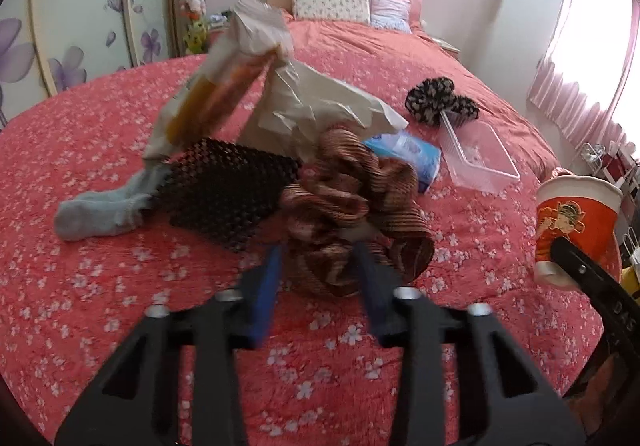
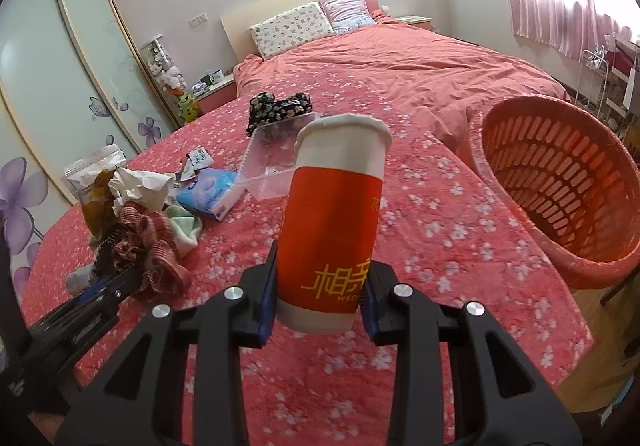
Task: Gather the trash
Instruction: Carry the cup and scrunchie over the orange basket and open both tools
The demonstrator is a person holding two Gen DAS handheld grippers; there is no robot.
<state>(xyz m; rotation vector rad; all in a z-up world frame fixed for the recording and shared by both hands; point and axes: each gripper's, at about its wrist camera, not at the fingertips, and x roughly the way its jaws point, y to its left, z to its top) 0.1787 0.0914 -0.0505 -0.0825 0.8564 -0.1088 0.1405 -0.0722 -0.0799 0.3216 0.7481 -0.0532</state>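
My right gripper is shut on a red and white paper cup, held upright above the bed; the cup also shows at the right edge of the left wrist view. My left gripper is open, its fingers either side of a brown striped scrunchie on the bedspread. Behind it lie a black mesh cloth, a crumpled white paper bag, a snack packet, a blue tissue pack and a clear plastic tray. An orange basket stands to the right.
A grey sock lies at the left of the pile. A black floral scrunchie lies beyond the tray. The red floral bedspread covers the bed, with pillows at the head. A wardrobe stands on the left.
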